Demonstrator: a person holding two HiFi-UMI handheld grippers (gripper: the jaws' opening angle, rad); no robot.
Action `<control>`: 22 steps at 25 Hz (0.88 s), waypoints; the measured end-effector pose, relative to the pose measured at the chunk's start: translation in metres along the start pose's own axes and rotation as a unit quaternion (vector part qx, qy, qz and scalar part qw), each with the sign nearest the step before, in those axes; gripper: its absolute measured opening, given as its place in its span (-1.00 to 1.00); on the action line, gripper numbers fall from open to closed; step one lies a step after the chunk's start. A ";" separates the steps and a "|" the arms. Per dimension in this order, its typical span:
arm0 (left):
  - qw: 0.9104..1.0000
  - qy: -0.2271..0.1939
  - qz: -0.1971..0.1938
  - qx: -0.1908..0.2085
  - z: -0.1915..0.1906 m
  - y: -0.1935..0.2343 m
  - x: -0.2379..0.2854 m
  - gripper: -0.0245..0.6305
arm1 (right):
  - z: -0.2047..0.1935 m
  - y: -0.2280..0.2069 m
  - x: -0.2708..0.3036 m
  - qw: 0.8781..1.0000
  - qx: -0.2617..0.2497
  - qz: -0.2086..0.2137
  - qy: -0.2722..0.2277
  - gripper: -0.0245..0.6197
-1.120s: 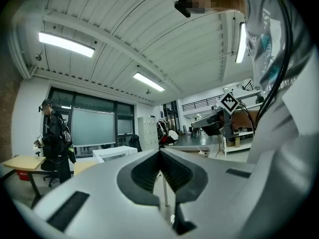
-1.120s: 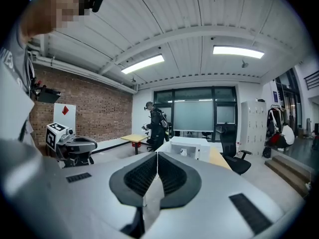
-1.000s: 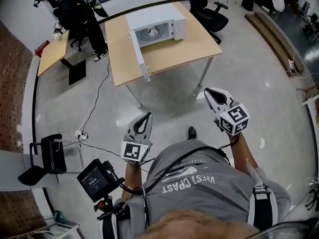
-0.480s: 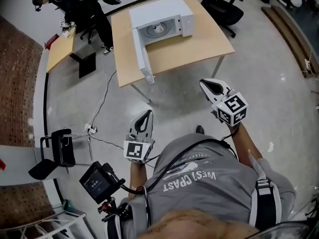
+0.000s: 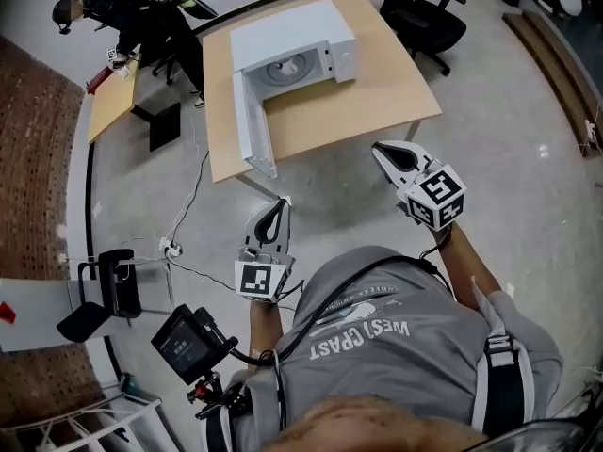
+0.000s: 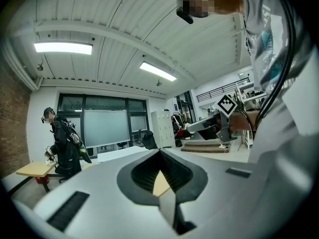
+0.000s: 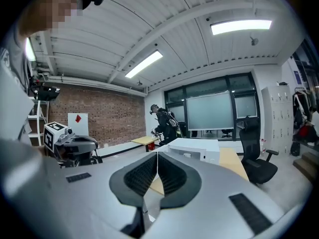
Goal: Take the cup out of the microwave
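Looking down in the head view, a white box-shaped microwave (image 5: 292,28) is seen at twelve o'clock on a light wooden table (image 5: 377,92), its white door (image 5: 251,125) swung wide toward seven o'clock. A small pale cup (image 5: 288,63) is dimly made out inside the cavity, on the turntable; its shape and any handle are too small to be told. The left gripper (image 5: 281,203) and the right gripper (image 5: 379,149) are held over the floor, well apart from the table.

In the left gripper view, the ribbed jaws of the left gripper (image 6: 160,152) are seen pressed together at the tips with nothing between them. The right gripper (image 6: 202,127) shows at two o'clock.

In the right gripper view, the jaws of the right gripper (image 7: 157,155) are likewise closed on nothing, and the microwave (image 7: 192,146) lies ahead at one o'clock.

The cup is judged light, rigid and probably smooth-walled, so a slip is possible. It would best be taken across its wall near the rim, once the jaws are spread, and kept upright.
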State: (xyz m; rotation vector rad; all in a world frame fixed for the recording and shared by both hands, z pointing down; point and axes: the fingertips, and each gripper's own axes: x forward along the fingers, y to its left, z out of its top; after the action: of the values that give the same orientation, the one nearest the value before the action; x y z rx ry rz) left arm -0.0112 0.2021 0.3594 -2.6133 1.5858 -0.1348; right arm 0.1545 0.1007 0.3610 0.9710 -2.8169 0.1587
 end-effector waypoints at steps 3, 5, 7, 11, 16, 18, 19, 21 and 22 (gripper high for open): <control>1.000 0.012 -0.001 0.002 -0.004 -0.008 0.022 -0.79 | -0.003 -0.025 0.005 1.000 0.003 0.003 0.002 -0.89; 1.000 0.011 -0.003 0.000 -0.001 -0.011 0.031 -0.79 | -0.006 -0.034 0.010 1.000 0.012 0.007 0.006 -0.89; 1.000 0.018 -0.002 0.001 -0.002 -0.008 0.037 -0.79 | -0.011 -0.040 0.018 1.000 0.022 0.012 0.011 -0.89; 0.999 0.035 0.004 -0.007 -0.015 0.015 0.049 -0.79 | -0.024 -0.052 0.047 0.999 0.035 0.014 0.023 -0.89; 0.999 0.042 -0.017 -0.010 -0.031 0.049 0.072 -0.79 | -0.021 -0.063 0.086 0.999 0.041 0.001 0.021 -0.89; 0.999 0.032 -0.027 -0.009 -0.026 0.063 0.083 -0.79 | -0.016 -0.066 0.098 0.999 0.035 -0.005 0.024 -0.89; 0.999 0.025 -0.031 -0.008 -0.023 0.071 0.088 -0.79 | -0.013 -0.069 0.104 0.999 0.033 -0.011 0.024 -0.89; 0.999 0.015 -0.042 -0.004 -0.020 0.086 0.096 -0.79 | -0.007 -0.074 0.117 0.999 0.030 -0.024 0.025 -0.89; 0.999 0.011 -0.047 -0.002 -0.019 0.094 0.099 -0.79 | -0.005 -0.076 0.125 0.999 0.029 -0.030 0.026 -0.89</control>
State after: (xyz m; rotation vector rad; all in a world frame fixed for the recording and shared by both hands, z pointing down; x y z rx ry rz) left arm -0.0509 0.0699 0.3707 -2.6989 1.4727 -0.1680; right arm 0.1054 -0.0331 0.3928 1.0469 -2.7463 0.2565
